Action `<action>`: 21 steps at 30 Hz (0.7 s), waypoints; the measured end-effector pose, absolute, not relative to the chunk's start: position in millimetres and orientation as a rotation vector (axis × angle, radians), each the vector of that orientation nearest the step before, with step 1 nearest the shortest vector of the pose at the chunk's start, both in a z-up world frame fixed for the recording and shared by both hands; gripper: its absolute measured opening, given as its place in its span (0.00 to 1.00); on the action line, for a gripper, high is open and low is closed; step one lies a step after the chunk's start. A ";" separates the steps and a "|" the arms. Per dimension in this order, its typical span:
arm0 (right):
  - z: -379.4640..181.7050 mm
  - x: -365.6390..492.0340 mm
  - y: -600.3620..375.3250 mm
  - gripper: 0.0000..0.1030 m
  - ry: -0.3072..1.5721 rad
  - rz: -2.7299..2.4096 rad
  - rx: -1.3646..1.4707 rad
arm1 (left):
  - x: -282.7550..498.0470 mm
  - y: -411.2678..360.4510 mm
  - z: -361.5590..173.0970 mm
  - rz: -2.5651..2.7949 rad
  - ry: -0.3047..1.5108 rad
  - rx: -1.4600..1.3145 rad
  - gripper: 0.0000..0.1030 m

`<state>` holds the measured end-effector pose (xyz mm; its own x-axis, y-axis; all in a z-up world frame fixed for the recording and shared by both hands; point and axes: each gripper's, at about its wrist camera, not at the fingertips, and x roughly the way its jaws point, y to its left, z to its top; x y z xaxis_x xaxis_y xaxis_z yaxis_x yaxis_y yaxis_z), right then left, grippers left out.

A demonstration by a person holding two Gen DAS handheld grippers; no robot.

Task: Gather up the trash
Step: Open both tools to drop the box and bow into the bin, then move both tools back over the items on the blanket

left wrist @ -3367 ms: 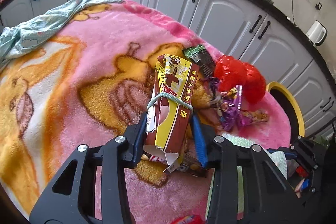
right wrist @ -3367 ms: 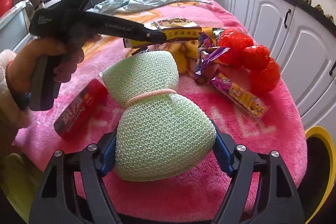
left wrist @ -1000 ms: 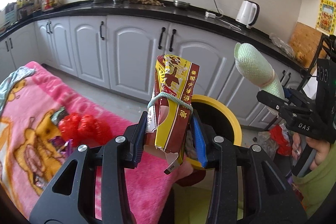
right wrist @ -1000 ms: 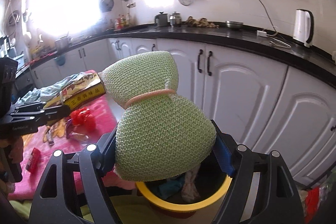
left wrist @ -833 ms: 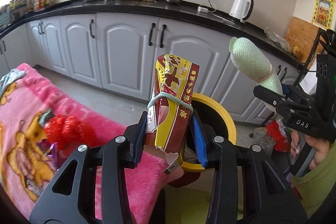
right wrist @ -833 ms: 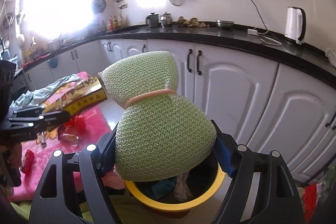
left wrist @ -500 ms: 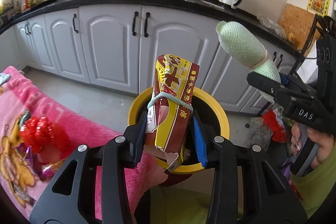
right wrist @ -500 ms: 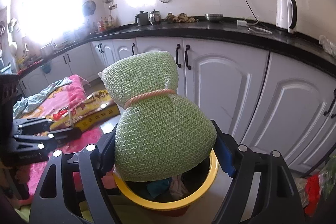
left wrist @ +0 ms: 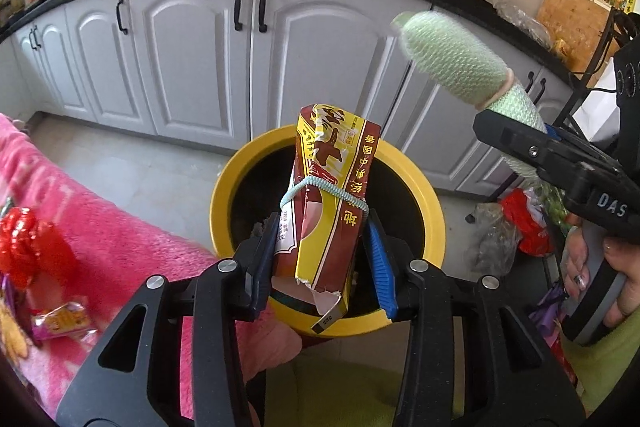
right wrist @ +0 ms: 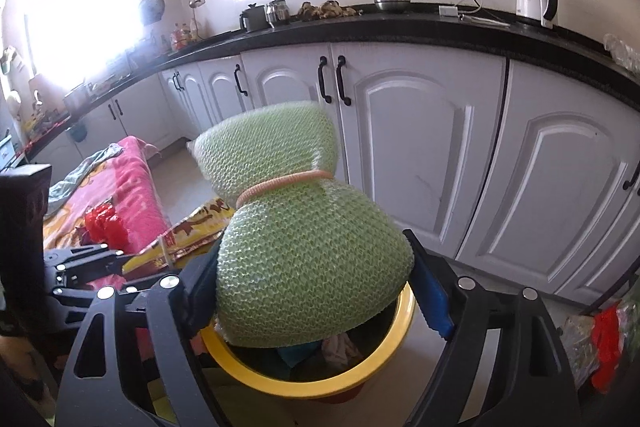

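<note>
My left gripper [left wrist: 324, 259] is shut on a yellow and brown snack box [left wrist: 326, 195] bound with a coiled band, held over the near rim of the yellow trash bin [left wrist: 224, 195]. My right gripper [right wrist: 316, 287] is shut on a green mesh bundle [right wrist: 308, 259] tied with a pink band, held above the same bin [right wrist: 304, 383], which has trash inside. The mesh bundle [left wrist: 456, 63] and right gripper also show at the right of the left wrist view. The snack box [right wrist: 196, 227] shows left of the bundle in the right wrist view.
A pink blanket-covered table [left wrist: 104, 227] lies left of the bin, with a red bow [left wrist: 24, 247] and a candy wrapper [left wrist: 60, 319] on it. White cabinets [left wrist: 192, 59] stand behind the bin. Plastic bags [left wrist: 516, 223] lie on the floor at the right.
Both grippers swung from the table toward the bin with their loads. In the last half second both moved closer over the bin's opening.
</note>
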<state>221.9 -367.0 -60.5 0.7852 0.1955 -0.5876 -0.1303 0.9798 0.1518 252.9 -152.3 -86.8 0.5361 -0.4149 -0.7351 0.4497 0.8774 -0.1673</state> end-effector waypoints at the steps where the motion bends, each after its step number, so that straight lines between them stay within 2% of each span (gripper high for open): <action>1: -62.8 223.2 -367.9 0.80 0.648 0.169 0.112 | 253.4 -153.3 -89.1 -0.509 0.866 0.044 0.33; 2: -64.3 223.8 -367.9 0.81 0.652 0.167 0.114 | 254.1 -153.1 -90.7 -0.502 0.870 0.044 0.35; 4: -66.8 225.8 -368.3 0.83 0.661 0.162 0.117 | 255.0 -149.8 -93.2 -0.495 0.876 0.034 0.44; 8: -65.5 224.9 -366.1 0.85 0.657 0.161 0.121 | 253.6 -138.5 -91.3 -0.463 0.868 0.014 0.52; 10: -63.6 224.1 -364.5 0.86 0.652 0.164 0.119 | 252.1 -131.8 -88.7 -0.447 0.862 -0.001 0.62; 14: -57.2 218.1 -356.4 0.89 0.631 0.175 0.104 | 246.7 -114.8 -80.5 -0.409 0.842 -0.034 0.70; 16: -53.9 215.0 -353.0 0.89 0.622 0.184 0.098 | 244.5 -106.4 -75.8 -0.387 0.832 -0.052 0.84; 21: -43.0 206.5 -342.5 0.91 0.591 0.204 0.078 | 238.6 -84.2 -62.8 -0.340 0.803 -0.099 0.89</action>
